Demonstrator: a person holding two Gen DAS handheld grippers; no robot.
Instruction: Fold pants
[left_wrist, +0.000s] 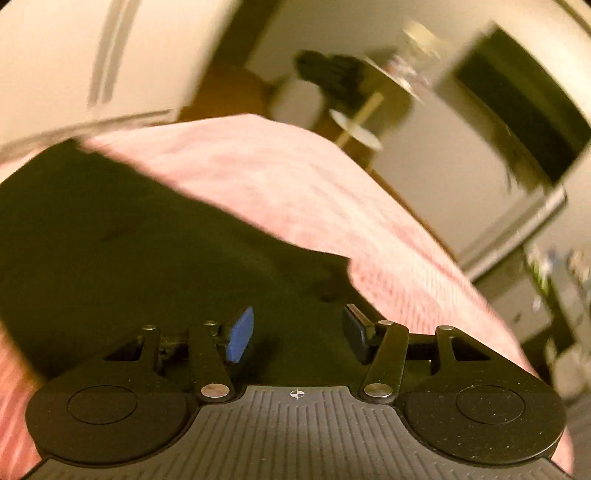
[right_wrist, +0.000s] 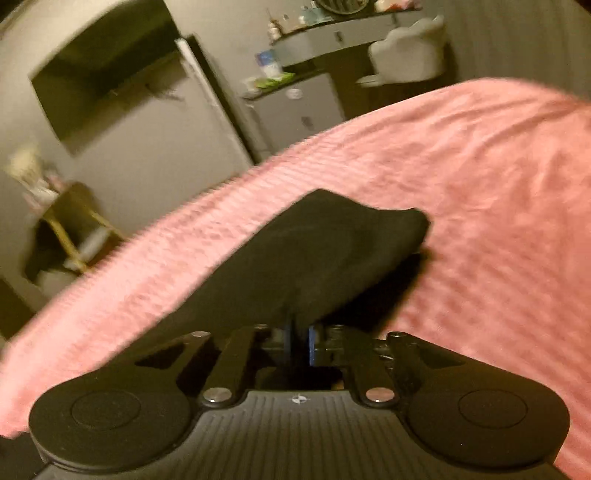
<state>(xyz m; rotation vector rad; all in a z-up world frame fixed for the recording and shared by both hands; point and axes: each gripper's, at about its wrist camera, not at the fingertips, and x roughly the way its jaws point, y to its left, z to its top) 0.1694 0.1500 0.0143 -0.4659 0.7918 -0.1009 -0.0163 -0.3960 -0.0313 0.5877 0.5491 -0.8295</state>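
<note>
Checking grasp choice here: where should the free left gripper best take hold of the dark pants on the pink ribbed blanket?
Probably the dark pants at their straight edge along the pink ribbed blanket, approached from above and ahead of the open left gripper; the flat middle offers nothing to pinch.

The left tool (left_wrist: 295, 338) pointed downward with its jaws standing apart, nothing between them. The right tool (right_wrist: 300, 341) pointed downward, jaws close together, pinching dark cloth.

Dark pants (left_wrist: 129, 236), near black with a greenish cast under this warm light, plain, no pattern. Under them a pink bedspread (right_wrist: 480, 177) ribbed in fine stripes. The left gripper (left_wrist: 295, 334) shows one blue pad (left_wrist: 240, 334) on black fingers. Walls pale cream, television (right_wrist: 107, 70) screen black.
</note>
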